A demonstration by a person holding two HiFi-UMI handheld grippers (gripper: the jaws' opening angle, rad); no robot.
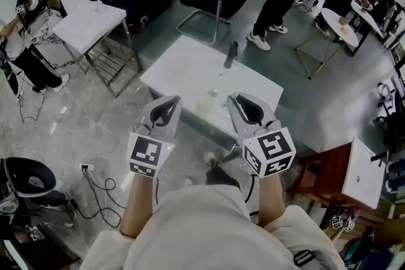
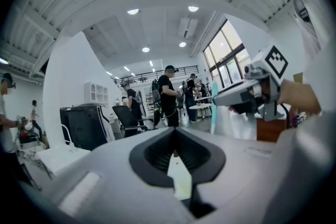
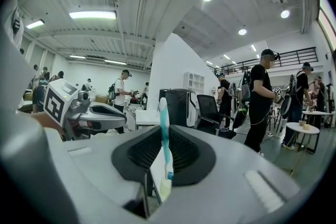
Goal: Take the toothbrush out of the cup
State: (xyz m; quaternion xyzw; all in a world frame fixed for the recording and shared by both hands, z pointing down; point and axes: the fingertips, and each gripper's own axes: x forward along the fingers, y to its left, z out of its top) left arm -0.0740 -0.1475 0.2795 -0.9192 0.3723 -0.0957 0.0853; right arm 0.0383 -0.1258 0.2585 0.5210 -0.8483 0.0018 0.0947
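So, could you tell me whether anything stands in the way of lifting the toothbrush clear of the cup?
Nothing visible does. The right gripper is shut on the upright toothbrush, with only open air above it. The pale cup sits below, and the left gripper stands off to the side.

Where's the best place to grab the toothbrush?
On its thin stem, from the side, as the right gripper grips it: the toothbrush stands upright, so pads squeeze its slim sides and it can probably lift straight up.
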